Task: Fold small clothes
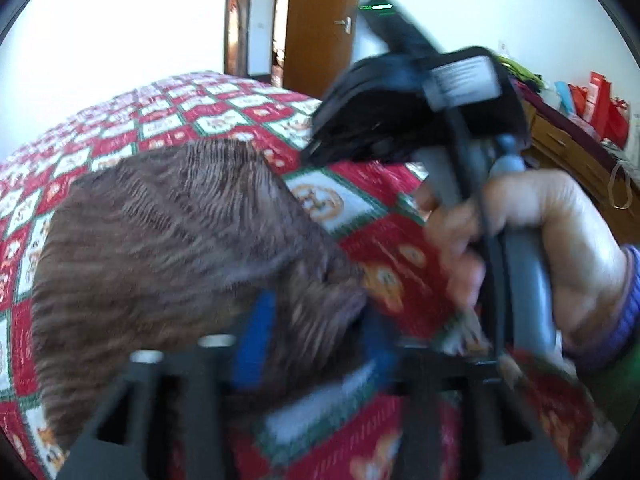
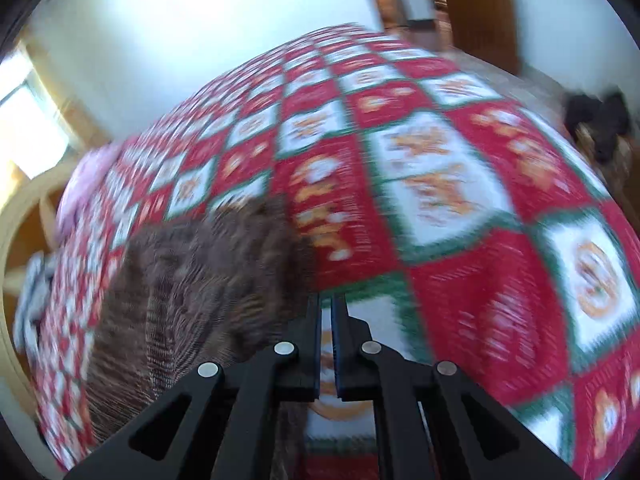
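A small brown ribbed knit garment (image 1: 168, 240) lies on the red, white and green patterned bedspread (image 1: 224, 108). My left gripper (image 1: 312, 340) has its blue fingers (image 1: 256, 332) around the garment's near right corner; blur hides whether they pinch it. The right gripper's body (image 1: 460, 96) shows in the left wrist view, held in a hand (image 1: 552, 248). In the right wrist view my right gripper (image 2: 327, 304) has its fingers nearly together with only a thin gap, empty, just right of the brown garment (image 2: 192, 280), over the bedspread (image 2: 460, 200).
A wooden door (image 1: 324, 20) and doorway stand beyond the bed. A wooden dresser with red bags (image 1: 600, 104) is at the right. A pink cloth (image 2: 88, 176) and a grey cloth (image 2: 36, 292) lie at the bed's far left.
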{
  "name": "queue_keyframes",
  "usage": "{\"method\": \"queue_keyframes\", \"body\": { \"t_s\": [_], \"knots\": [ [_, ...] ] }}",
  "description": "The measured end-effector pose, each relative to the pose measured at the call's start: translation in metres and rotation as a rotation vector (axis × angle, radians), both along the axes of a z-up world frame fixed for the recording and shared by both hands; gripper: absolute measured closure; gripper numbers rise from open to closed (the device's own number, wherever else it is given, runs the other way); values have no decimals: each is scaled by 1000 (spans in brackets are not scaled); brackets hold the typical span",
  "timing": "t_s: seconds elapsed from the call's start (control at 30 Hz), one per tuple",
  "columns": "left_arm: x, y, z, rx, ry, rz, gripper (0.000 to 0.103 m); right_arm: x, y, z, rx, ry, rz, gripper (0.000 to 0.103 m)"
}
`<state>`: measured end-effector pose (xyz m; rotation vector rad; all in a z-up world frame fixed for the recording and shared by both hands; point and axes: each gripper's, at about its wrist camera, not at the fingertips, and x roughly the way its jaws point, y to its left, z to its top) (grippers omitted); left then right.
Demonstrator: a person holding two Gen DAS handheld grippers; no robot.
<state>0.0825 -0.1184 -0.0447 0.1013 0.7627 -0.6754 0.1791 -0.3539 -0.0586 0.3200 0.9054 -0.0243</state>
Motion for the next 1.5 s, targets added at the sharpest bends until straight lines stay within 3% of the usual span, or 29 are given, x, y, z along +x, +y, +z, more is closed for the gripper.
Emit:
{"method": "queue_keyframes", "body": {
  "t_s": [0.07, 0.13, 0.3, 0.4, 0.5, 0.57, 0.63, 0.73, 0.8, 0.83, 0.87, 0.9, 0.93, 1.07, 1.17, 1.23, 1.3, 1.37, 1.4, 1.43, 1.5],
  "knots": [
    [-7, 31, 3, -52, 30, -17, 17, -18, -7, 15, 38, -56, -15, 98],
    [-12, 68, 7, -123, 57, -12, 17, -36, 5, 31, 41, -104, 43, 98],
    [0, 133, 23, -216, 79, 198, 17, -46, 67, 37, 17, -115, 240, 98],
    [21, 161, 30, -206, 84, 354, 16, -38, 99, 24, -54, -88, 292, 98],
    [47, 181, 25, -139, 97, 441, 16, -29, 91, -8, -105, 13, 214, 98],
    [63, 188, 17, -105, 126, 454, 16, -36, 63, -19, 25, 4, 163, 99],
    [75, 196, 13, -130, 156, 450, 16, -45, 40, -22, 144, 6, 116, 99],
    [95, 202, 13, -206, 194, 433, 16, -57, 21, -14, 193, 21, 60, 98],
    [106, 197, 14, -218, 196, 437, 16, -64, 13, -1, 182, -10, 19, 91],
    [111, 192, 13, -228, 203, 442, 16, -67, 9, 6, 205, -51, 17, 72],
    [116, 186, 10, -246, 222, 432, 16, -67, 8, 10, 216, -75, 14, 36],
    [121, 182, 7, -255, 242, 419, 16, -66, 9, 13, 213, -94, 6, 20],
    [126, 173, 1, -258, 275, 403, 17, -62, 13, 14, 192, -119, 4, 11],
    [136, 155, -25, -198, 347, 415, 18, -35, 35, 3, 45, -85, 61, 11],
    [126, 144, -27, -133, 259, 409, 18, -16, 44, -24, -26, -13, 96, 10],
    [119, 131, -27, -50, 185, 394, 17, -16, 56, -31, -110, -48, 113, 10],
    [118, 131, -27, -57, 170, 390, 19, -15, 63, -32, -154, -51, 124, 12],
    [120, 134, -27, -77, 178, 388, 23, -18, 65, -31, -125, -67, 158, 40],
    [119, 132, -26, -67, 169, 384, 28, -19, 66, -31, -99, -69, 171, 44],
    [118, 130, -25, -61, 158, 372, 34, -20, 66, -31, -83, -70, 178, 54],
    [116, 122, -21, -30, 125, 348, 54, -20, 68, -32, -62, -67, 176, 60]
  ]
}}
